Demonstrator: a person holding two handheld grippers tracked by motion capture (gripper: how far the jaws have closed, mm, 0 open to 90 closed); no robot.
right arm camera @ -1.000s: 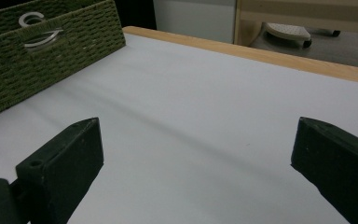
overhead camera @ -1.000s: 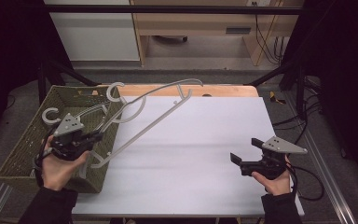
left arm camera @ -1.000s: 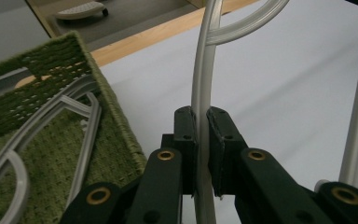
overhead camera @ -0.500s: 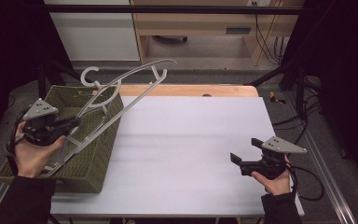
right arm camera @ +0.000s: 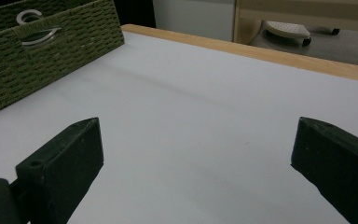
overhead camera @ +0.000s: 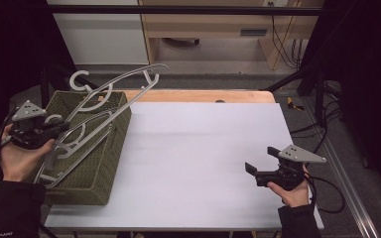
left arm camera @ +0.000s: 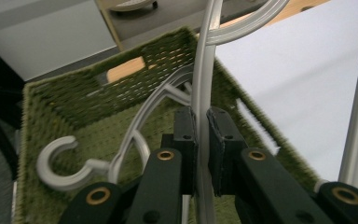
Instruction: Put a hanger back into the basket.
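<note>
Your left gripper (overhead camera: 62, 130), pinching a grey hanger (overhead camera: 119, 85), has drawn it back over the basket (overhead camera: 96, 173); your right gripper (overhead camera: 255, 171) waits spread.

Olive-green woven basket (overhead camera: 96, 163) at nine o'clock, coarse ribbed weave, a pale metal handle on its end wall. Pale grey hangers (overhead camera: 110, 90) across it, smooth and plain, one light-grey hook (left arm camera: 60, 163) curled against the green weave. Matte white table (overhead camera: 198, 158), unpatterned, edged at twelve o'clock with a light wood strip. Black left gripper (left arm camera: 201, 154) with brass-coloured rivets, grey plate on top. Black right gripper (overhead camera: 252, 168) at four o'clock, likewise grey-plated. Black sleeves at six o'clock.
</note>
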